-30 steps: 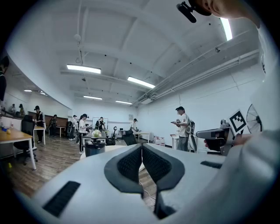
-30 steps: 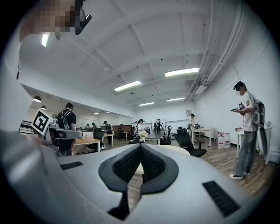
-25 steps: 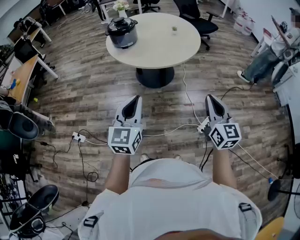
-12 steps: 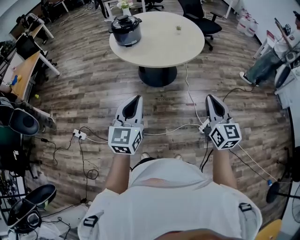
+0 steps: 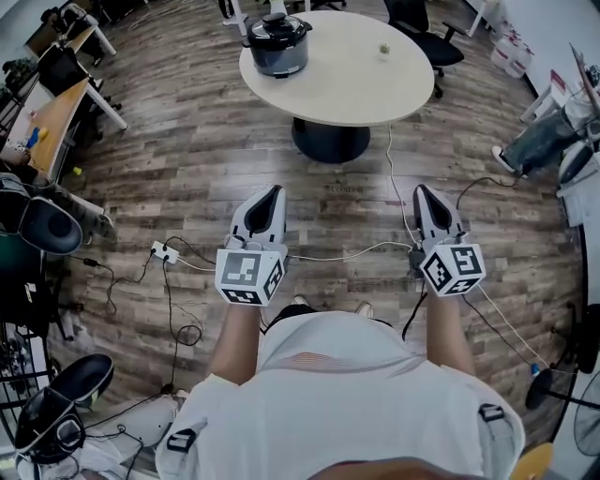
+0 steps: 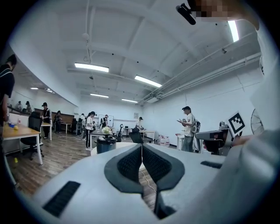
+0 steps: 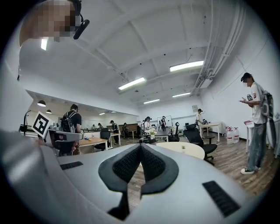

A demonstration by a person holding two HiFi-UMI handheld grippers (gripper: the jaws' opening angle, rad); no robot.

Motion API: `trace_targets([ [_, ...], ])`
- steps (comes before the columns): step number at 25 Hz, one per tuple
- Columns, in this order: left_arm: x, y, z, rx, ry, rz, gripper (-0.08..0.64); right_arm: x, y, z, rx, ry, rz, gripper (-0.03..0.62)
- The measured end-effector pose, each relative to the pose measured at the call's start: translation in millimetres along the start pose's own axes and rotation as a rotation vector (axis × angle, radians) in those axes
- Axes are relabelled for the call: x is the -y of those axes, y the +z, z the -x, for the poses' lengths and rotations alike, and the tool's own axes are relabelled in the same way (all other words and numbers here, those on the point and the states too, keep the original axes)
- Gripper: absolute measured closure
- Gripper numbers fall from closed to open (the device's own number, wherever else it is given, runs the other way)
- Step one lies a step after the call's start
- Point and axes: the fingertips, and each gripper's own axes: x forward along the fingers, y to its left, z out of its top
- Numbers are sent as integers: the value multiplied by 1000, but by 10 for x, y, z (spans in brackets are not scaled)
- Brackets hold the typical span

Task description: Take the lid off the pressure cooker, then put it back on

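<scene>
The dark pressure cooker (image 5: 278,44) with its lid (image 5: 277,26) on stands at the left side of a round white table (image 5: 356,80), far ahead of me. It also shows small in the left gripper view, the cooker (image 6: 106,144) just left of the jaws. My left gripper (image 5: 273,194) is held level over the wooden floor, shut and empty. My right gripper (image 5: 424,193) hangs beside it, also shut with nothing in it. Both are well short of the table.
Cables and a power strip (image 5: 163,251) lie on the floor ahead of my feet. A small potted plant (image 5: 382,49) stands on the table. Office chairs (image 5: 424,28) stand behind it, desks (image 5: 52,108) at the left. A person (image 5: 553,131) sits at the right.
Table and cooker have shifted up and to the right in the head view as I walk. Both grippers stay shut and level in front of me.
</scene>
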Motion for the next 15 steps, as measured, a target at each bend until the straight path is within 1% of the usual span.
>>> trace_targets([
  [5, -640, -107, 208, 5, 36, 23, 552, -532, -102, -421, -19, 32, 23, 591],
  [9, -1009, -170, 291, 6, 48, 23, 552, -906, -220, -747, -57, 72, 43, 591],
  [12, -1249, -217, 272, 11, 60, 50, 552, -1065, -259, -971, -80, 109, 67, 591],
  [15, -1447, -293, 97, 0, 76, 65, 552, -1044, -317, -1265, -99, 135, 68, 591],
])
